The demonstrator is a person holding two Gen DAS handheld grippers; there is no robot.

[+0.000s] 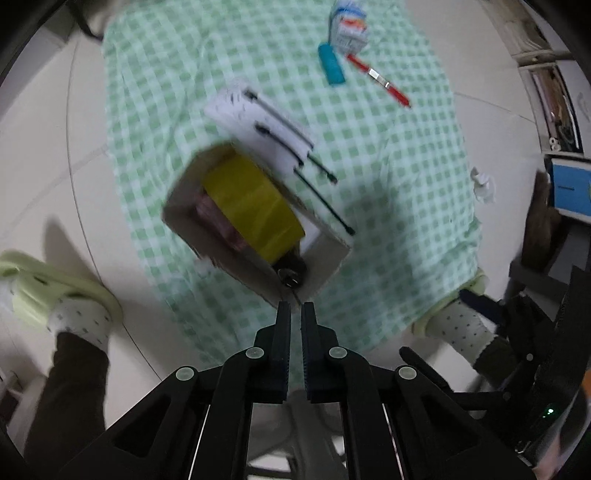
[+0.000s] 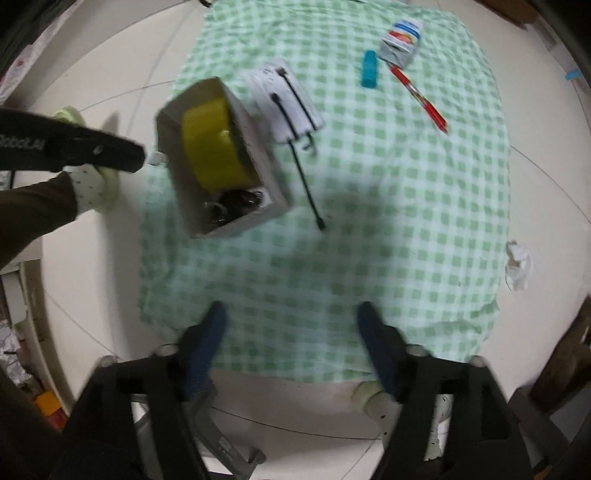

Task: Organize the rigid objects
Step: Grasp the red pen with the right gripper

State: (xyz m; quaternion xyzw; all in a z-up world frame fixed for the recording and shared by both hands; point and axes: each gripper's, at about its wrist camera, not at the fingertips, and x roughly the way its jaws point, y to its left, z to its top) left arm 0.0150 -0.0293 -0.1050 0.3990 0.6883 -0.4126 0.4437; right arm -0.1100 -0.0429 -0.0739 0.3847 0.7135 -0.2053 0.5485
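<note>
A cardboard box [image 1: 325, 258] [image 2: 269, 192] stands on the green checked cloth [image 1: 388, 221] [image 2: 369, 240]. It holds a yellow tape roll [image 1: 251, 206] [image 2: 210, 147] and a dark object [image 1: 291, 273] [image 2: 236, 203]. My left gripper [image 1: 296, 308] is shut and empty, just in front of the box's near corner. My right gripper [image 2: 291, 317] is open and empty above the cloth's near edge. Black cable ties [image 1: 321, 195] [image 2: 306, 184] lie by a white pad [image 1: 255, 122] [image 2: 284, 99]. A teal stick [image 1: 331, 64] [image 2: 369, 70], a red pen [image 1: 380, 79] [image 2: 419, 96] and a small carton [image 1: 349, 27] [image 2: 400, 40] lie farther off.
The cloth lies on a pale tiled floor [image 1: 55, 166] [image 2: 92, 258]. A crumpled paper [image 1: 484, 182] [image 2: 519, 266] sits at the cloth's right edge. The person's feet in green slippers [image 1: 48, 291] [image 2: 107, 177] stand beside the cloth. Shelves [image 1: 554, 110] stand at the right.
</note>
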